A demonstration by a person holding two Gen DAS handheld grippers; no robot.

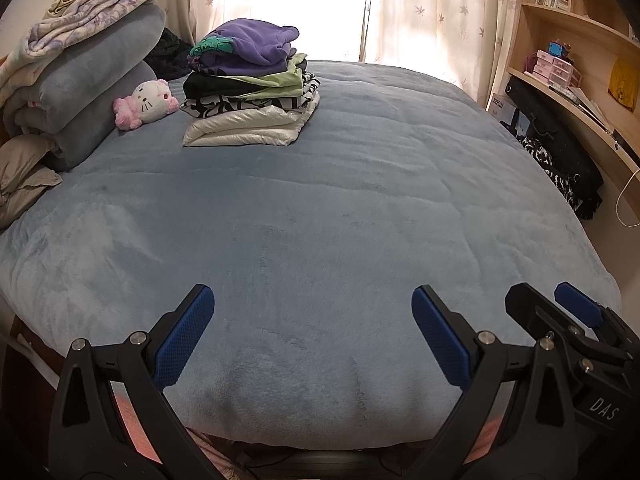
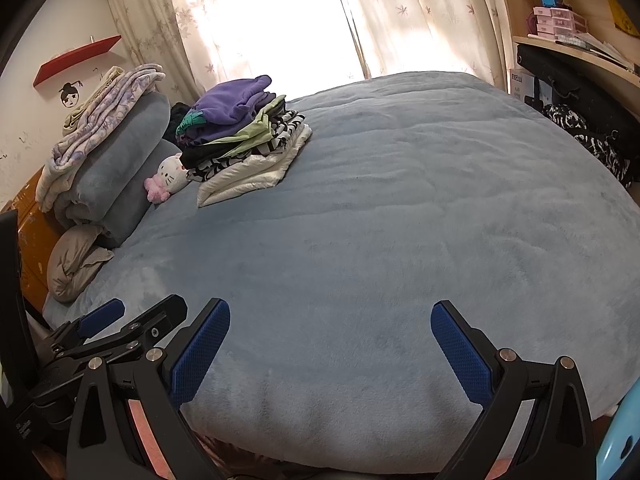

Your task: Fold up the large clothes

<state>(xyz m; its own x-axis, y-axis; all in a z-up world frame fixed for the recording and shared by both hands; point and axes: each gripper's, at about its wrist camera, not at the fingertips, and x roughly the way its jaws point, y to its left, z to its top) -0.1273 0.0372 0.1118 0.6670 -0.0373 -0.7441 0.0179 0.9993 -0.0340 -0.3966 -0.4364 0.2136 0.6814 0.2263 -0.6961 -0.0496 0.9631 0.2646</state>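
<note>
A stack of folded clothes [image 1: 250,88] [image 2: 244,140], purple on top and white at the bottom, rests on the far left part of a blue fleece bedspread [image 1: 320,220] [image 2: 380,220]. My left gripper [image 1: 312,312] hovers open over the bed's near edge, holding nothing. My right gripper [image 2: 330,328] is also open and empty above the near edge. In the left wrist view the right gripper [image 1: 560,304] shows at the right. In the right wrist view the left gripper [image 2: 136,316] shows at the lower left. Both are far from the stack.
Rolled blue blankets [image 1: 88,92] and a patterned quilt [image 1: 80,20] pile up at the bed's left, with a plush cat toy [image 1: 146,104] beside them. A wooden shelf unit [image 1: 580,60] and black bags [image 1: 560,160] line the right side. Curtains [image 1: 420,12] cover the far window.
</note>
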